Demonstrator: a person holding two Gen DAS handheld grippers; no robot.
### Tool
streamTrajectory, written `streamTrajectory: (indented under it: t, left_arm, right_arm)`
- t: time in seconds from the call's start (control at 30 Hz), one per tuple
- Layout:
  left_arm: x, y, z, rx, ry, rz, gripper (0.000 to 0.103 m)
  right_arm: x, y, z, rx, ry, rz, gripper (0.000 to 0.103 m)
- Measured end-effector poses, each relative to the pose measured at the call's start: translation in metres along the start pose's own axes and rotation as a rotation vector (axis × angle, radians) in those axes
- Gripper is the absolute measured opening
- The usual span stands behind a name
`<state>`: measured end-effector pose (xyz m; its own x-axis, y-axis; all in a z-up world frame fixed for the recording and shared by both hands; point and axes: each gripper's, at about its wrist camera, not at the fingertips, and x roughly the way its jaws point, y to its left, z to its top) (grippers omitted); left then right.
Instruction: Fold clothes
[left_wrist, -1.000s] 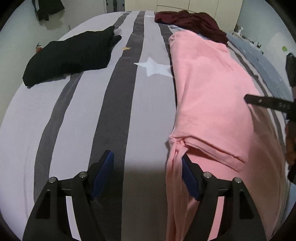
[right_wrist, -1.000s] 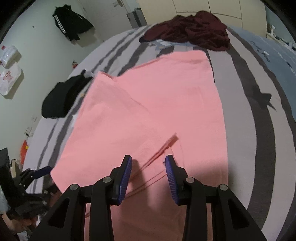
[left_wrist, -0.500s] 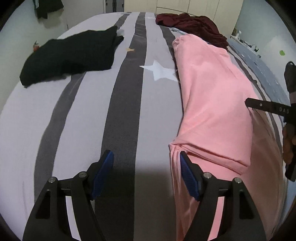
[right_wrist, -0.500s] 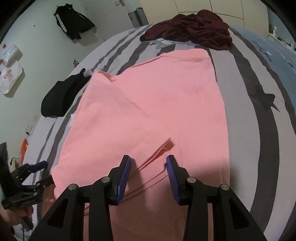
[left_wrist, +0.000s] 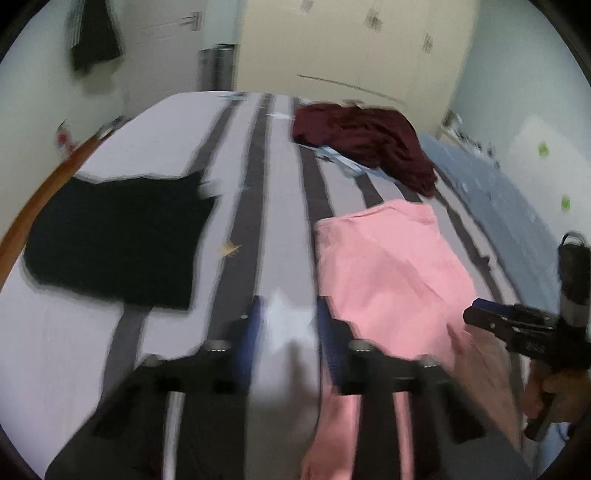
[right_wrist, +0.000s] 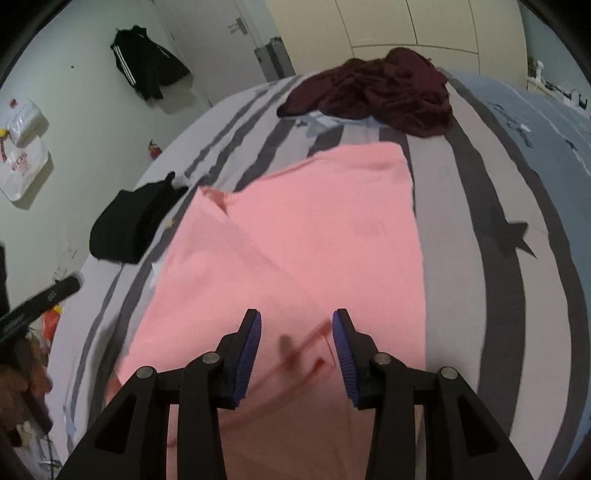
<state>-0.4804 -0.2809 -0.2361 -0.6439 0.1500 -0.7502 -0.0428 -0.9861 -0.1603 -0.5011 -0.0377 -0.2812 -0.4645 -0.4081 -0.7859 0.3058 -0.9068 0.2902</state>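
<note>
Left jaws: left gripper is closing, blue pads still apart; only bedsheet shows in the gap, and the pink cloth's near left edge lies against the outside of the right pad. Blur hides whether any cloth is caught.
Right jaws: right gripper stands partly open, pads apart, hovering over the pink cloth with nothing pinched between them.
Pink cloth: spread flat on the bed, directly ahead of and under the right jaws; in the left view it lies ahead and to the right of the left jaws.
Edges: cloth's left edge runs straight ahead from the left jaws' right pad; its far edge stops short of the maroon pile.
Open room: bare striped bed ahead and left of the left jaws, up to the black garment; bare stripes also right of the right jaws.
Left view only: right gripper seen from outside at far right, with a hand under it.
Right view only: black jacket hanging on the wall, far left of the jaws; cloth's whole width.
</note>
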Motion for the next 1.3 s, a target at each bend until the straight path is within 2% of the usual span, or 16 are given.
streamTrajectory:
  t: [0.17, 0.2, 0.3, 0.33, 0.4, 0.47, 0.6, 0.67, 0.73, 0.8, 0.97, 1.03, 1.1, 1.17, 1.23, 1.3]
  left_arm:
    - [0.063, -0.034, 0.025, 0.078, 0.025, -0.041, 0.01]
    - [0.069, -0.031, 0.026, 0.084, 0.027, -0.03, 0.01]
    - [0.107, -0.014, 0.027, 0.06, 0.082, 0.07, 0.01]
    - [0.113, -0.007, 0.027, 0.042, 0.091, 0.079, 0.01]
    - [0.113, -0.002, 0.027, 0.031, 0.088, 0.068, 0.011]
    - [0.101, -0.006, 0.03, 0.049, 0.051, 0.044, 0.01]
    - [0.078, -0.023, 0.039, 0.049, -0.001, -0.101, 0.01]
    - [0.083, -0.036, 0.041, 0.1, 0.012, -0.118, 0.01]
    - [0.103, -0.029, 0.041, 0.114, 0.05, -0.053, 0.011]
    - [0.123, -0.022, 0.041, 0.128, 0.086, 0.009, 0.002]
    - [0.136, -0.02, 0.048, 0.176, 0.094, 0.015, 0.002]
    - [0.126, -0.01, 0.054, 0.098, 0.075, -0.009, 0.002]
    - [0.108, -0.003, 0.061, 0.031, 0.02, -0.004, 0.003]
    - [0.097, 0.004, 0.063, -0.008, 0.006, -0.035, 0.005]
    - [0.093, 0.005, 0.06, 0.0, 0.017, -0.05, 0.008]
    - [0.097, 0.005, 0.053, 0.046, 0.057, -0.034, 0.01]
  right_arm:
    - [0.023, 0.007, 0.01, -0.028, 0.0, -0.001, 0.037]
    - [0.026, 0.008, 0.01, -0.035, 0.0, -0.008, 0.037]
    - [0.04, 0.004, 0.006, -0.04, 0.028, -0.049, 0.037]
    - [0.043, 0.002, 0.004, -0.034, 0.033, -0.054, 0.037]
    - [0.045, -0.005, 0.0, -0.02, 0.029, -0.05, 0.037]
    - [0.044, -0.007, -0.002, -0.016, 0.022, -0.045, 0.037]
    - [0.043, -0.008, -0.006, 0.0, 0.012, -0.038, 0.037]
    - [0.043, -0.008, -0.006, 0.007, 0.009, -0.038, 0.037]
    - [0.043, -0.008, -0.005, 0.007, 0.009, -0.04, 0.037]
    - [0.043, -0.008, -0.005, 0.001, 0.011, -0.04, 0.037]
    - [0.044, -0.009, -0.005, -0.011, 0.021, -0.03, 0.037]
    - [0.044, -0.011, -0.005, -0.009, 0.022, -0.024, 0.037]
    - [0.041, -0.011, -0.004, -0.003, 0.017, -0.029, 0.037]
    - [0.035, -0.013, -0.002, 0.011, 0.005, -0.035, 0.037]
    - [0.027, -0.016, 0.001, 0.022, -0.016, -0.044, 0.037]
    - [0.019, -0.023, 0.006, 0.009, -0.037, -0.071, 0.037]
